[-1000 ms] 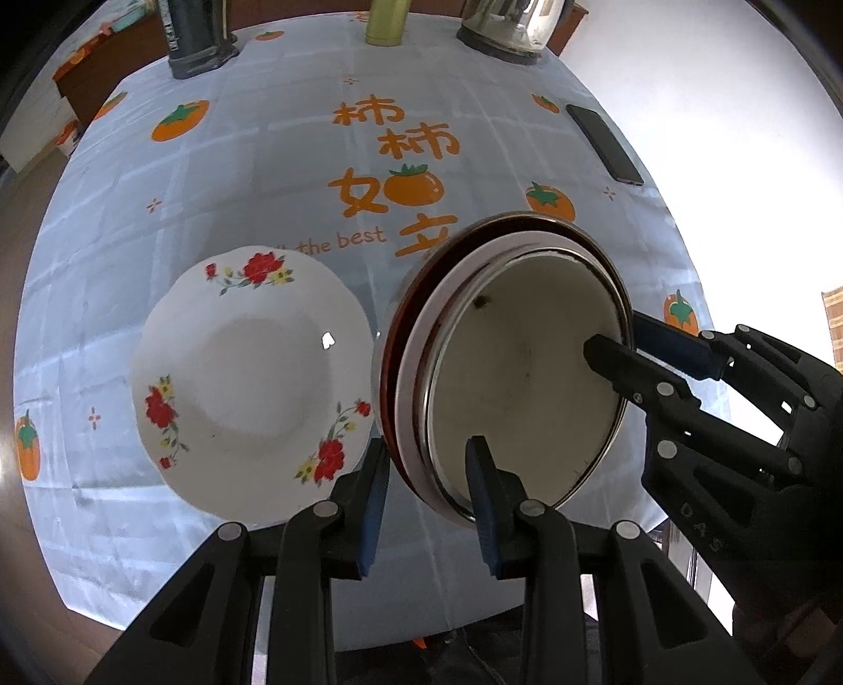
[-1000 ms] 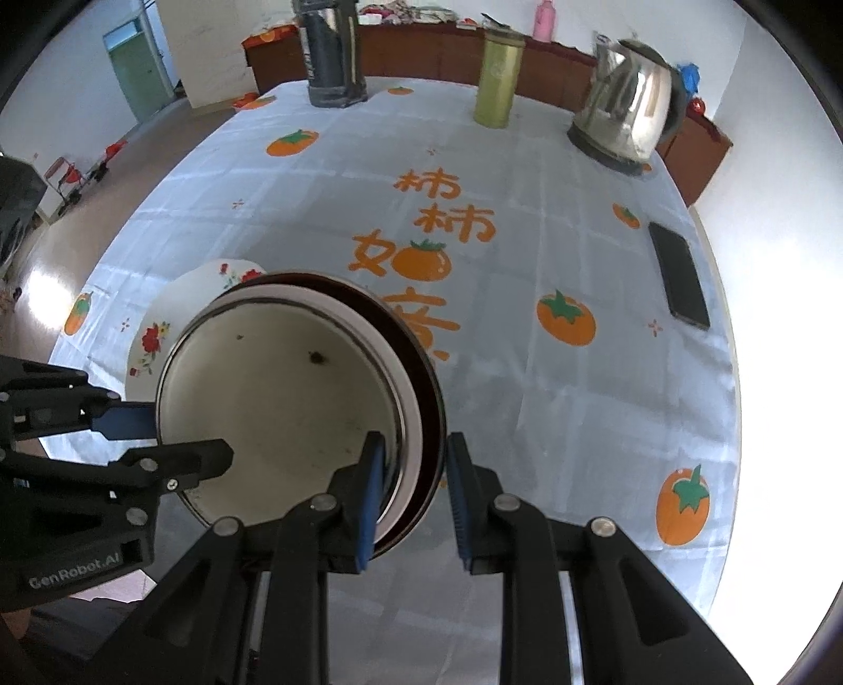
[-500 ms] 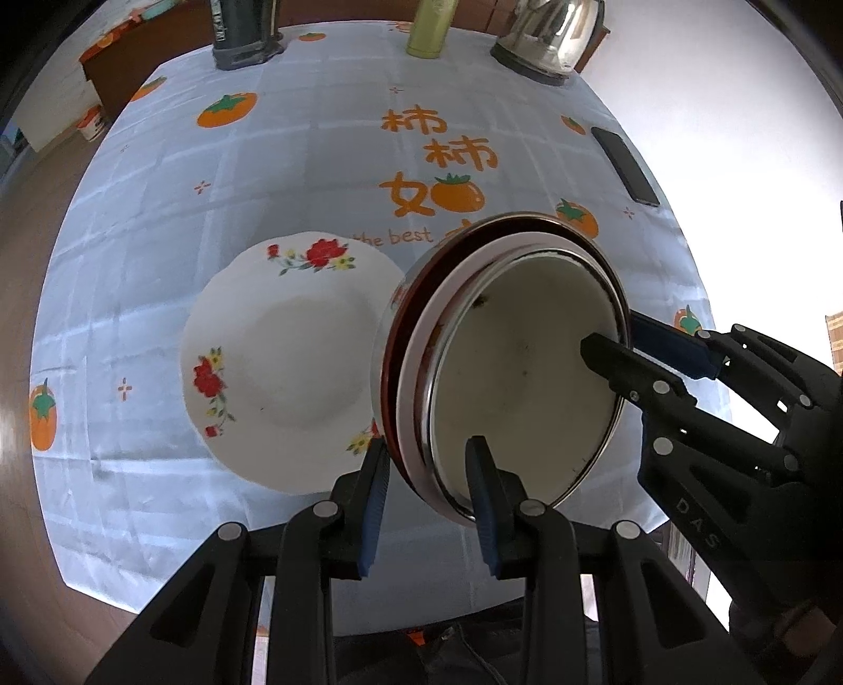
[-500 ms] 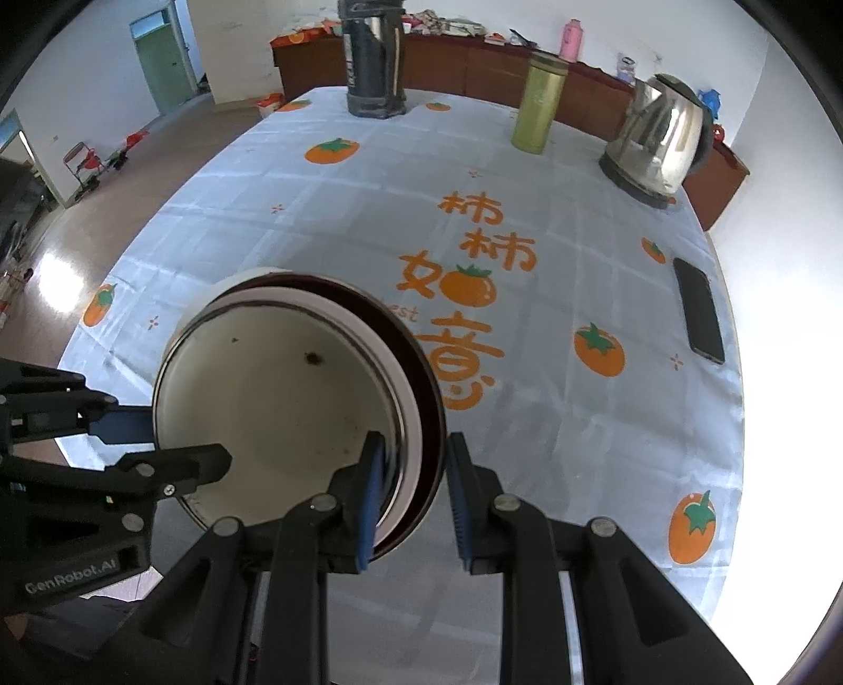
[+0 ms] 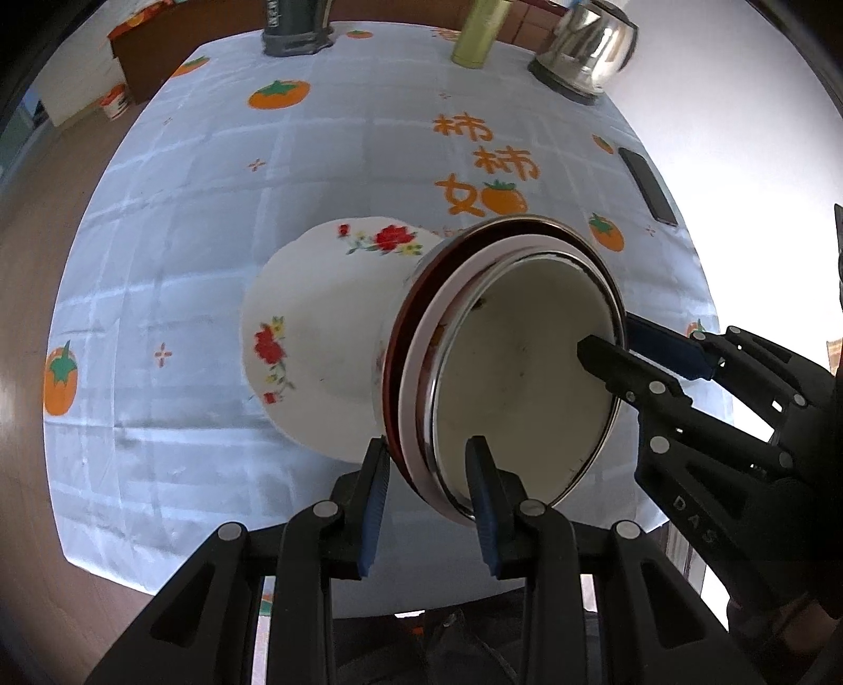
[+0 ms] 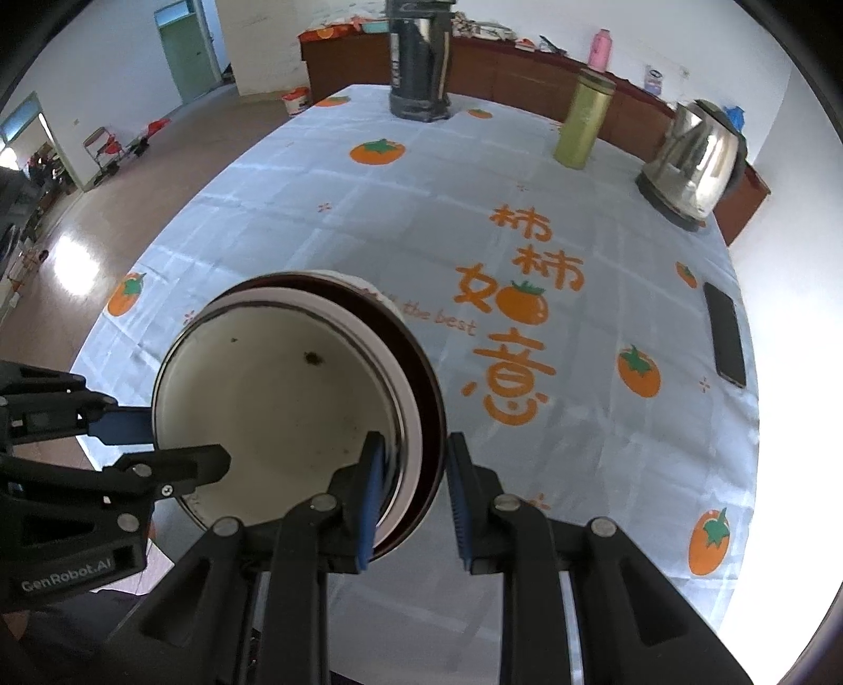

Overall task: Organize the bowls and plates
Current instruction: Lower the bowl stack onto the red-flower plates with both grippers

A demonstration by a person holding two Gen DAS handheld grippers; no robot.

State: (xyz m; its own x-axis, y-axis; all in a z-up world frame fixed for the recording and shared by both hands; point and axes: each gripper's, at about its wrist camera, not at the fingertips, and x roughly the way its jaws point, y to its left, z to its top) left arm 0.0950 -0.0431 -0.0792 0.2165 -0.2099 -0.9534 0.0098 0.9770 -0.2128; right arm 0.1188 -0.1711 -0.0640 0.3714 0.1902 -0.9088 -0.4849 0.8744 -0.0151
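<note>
Stack of bowls (image 5: 519, 363) now overlapping floral plate (image 5: 321, 337).

Stack (image 5: 527, 369) covers the right part of the floral plate (image 5: 316, 342); in the right wrist view only a sliver of it (image 6: 376, 295) shows past the stack. Plate's flowers are smeared. Bowl count in the stack unclear, only rims visible. Kettle (image 5: 587, 47) and dark flask (image 5: 295, 26) cut off at the top edge. Tabletop (image 5: 184, 237) near edge hidden behind both hand-held grippers.
</note>
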